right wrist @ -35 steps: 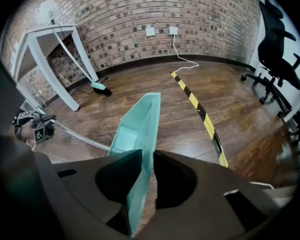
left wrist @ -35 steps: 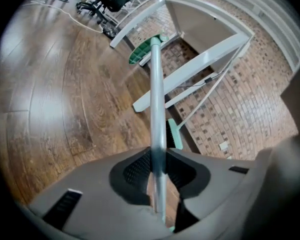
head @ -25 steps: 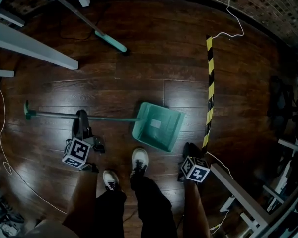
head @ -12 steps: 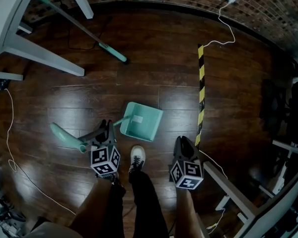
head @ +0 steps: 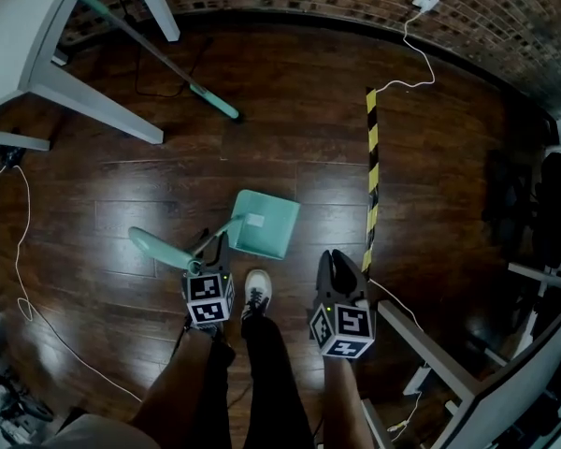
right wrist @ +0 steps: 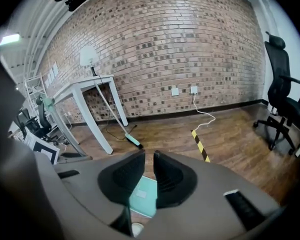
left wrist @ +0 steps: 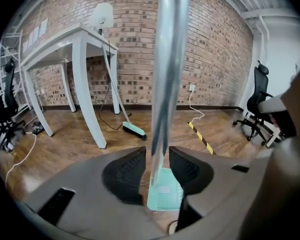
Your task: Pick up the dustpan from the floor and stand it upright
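In the head view, the dustpan [head: 262,223] is sitting pan-down on the floor before your shoes, its handle [head: 164,248] rising toward your nearer left tongs [head: 215,246]. In the left gripper view, those tongs have just been opening and are straddling the upright handle without pressing it. In the right gripper view, your right tongs [right wrist: 149,171] are hanging slightly parted and empty.

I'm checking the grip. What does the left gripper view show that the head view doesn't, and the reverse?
Only the left gripper view: how the dustpan handle stands between the left tool's jaws, which have just been opening; it looks clear of both pads. Only the head view: the right tool and the left tool's marker cube. Both: the dustpan's scoop, broom, striped tape, white table.
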`<state>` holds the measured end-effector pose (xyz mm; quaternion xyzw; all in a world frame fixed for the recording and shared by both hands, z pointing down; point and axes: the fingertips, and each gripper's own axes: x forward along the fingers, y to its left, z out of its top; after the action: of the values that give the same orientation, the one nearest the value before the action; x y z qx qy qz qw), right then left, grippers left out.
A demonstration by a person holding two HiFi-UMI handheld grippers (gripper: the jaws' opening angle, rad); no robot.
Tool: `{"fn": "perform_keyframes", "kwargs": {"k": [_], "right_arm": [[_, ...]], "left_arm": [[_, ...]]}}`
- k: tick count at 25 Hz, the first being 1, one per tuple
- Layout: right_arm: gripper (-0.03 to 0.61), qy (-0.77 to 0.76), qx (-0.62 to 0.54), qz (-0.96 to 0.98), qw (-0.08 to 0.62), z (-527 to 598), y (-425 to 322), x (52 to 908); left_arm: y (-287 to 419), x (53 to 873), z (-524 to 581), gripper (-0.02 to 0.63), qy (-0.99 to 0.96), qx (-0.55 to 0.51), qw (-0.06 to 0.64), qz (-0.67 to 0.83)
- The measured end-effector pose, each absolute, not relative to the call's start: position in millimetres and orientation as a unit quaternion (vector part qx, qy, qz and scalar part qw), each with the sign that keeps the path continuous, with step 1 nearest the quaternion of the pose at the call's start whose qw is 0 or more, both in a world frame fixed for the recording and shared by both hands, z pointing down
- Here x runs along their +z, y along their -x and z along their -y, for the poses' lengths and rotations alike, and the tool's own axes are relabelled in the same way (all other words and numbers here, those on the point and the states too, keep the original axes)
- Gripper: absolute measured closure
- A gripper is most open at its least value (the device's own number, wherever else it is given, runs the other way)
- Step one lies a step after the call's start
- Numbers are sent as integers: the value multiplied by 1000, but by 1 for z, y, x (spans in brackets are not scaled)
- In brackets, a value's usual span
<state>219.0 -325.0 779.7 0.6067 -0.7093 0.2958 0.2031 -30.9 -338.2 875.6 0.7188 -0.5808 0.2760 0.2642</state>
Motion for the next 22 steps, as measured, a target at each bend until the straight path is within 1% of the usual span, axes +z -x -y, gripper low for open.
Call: {"fn": "perform_keyframes", "kwargs": {"k": [2,3,5,6,9,12,15,19,22], "right_arm": [[534,-599,286,723,194,323,-211,763],[556,-595,281,729,188,323,-207,752],[566,-593,272,736,180,320,-201,731],[575,-593,267,738,178,318,-198,719],[598,-593,266,746,148,313,-188,677],[598,-586,249,762,114,308,-170,620],[600,-579,218,781,84,302,-149,552],[600,-570,185,800,4,306,-119,444],[600,-560,143,816,-23,296,-111,360]], "left_arm": [[35,865,326,453,-723,280,256,577],[39,857,319,481,-722,281,252,580],[49,836,306,596,-718,280,247,588],[53,823,300,611,-719,276,246,588],[64,777,285,611,-737,250,251,576],[88,720,272,612,-750,229,239,573],[116,642,275,614,-764,199,196,582],[148,515,305,614,-799,159,107,570],[157,420,307,614,-821,138,70,550]]}}
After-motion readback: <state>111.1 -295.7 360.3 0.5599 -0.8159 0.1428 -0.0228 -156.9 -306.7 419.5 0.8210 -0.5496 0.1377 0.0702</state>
